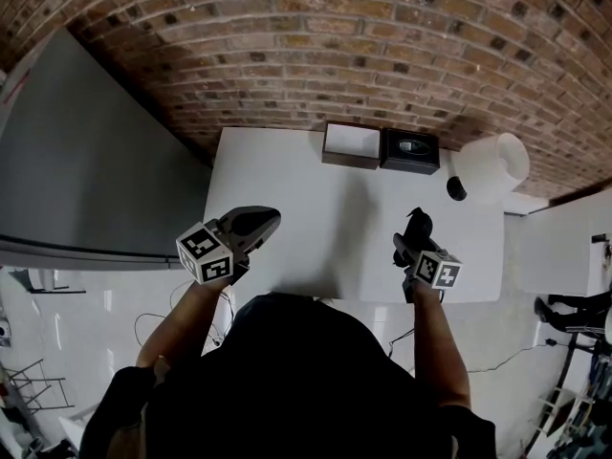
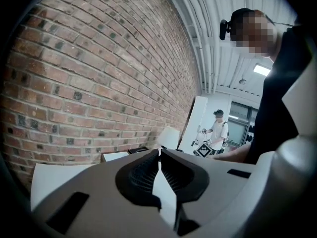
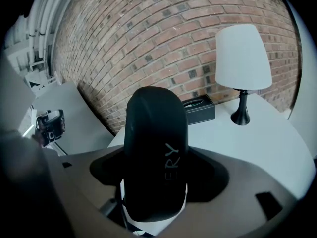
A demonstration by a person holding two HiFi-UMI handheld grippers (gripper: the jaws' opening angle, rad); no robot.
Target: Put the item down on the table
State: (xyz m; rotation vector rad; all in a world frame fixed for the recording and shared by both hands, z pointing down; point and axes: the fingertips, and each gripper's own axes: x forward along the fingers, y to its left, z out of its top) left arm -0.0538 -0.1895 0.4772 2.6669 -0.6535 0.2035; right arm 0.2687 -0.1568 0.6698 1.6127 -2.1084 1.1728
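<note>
Seen from above, the left tool [image 1: 264,221] hovers at the nine o'clock edge of the white table [image 1: 325,189], its jaws closed together on nothing. At four o'clock, the right tool [image 1: 416,220] clamps wide-set jaws around a black rounded item [image 3: 156,167], held over the table. A white lamp [image 1: 490,165] stands at two o'clock.

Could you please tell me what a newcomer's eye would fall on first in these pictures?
First, the black rounded oblong item gripped in the right gripper over the right side of the white table. Next, the lamp with a white shade and black base at the table's far right corner, near the red brick wall. The left gripper, shut and empty, hovers over the table's left side.
</note>
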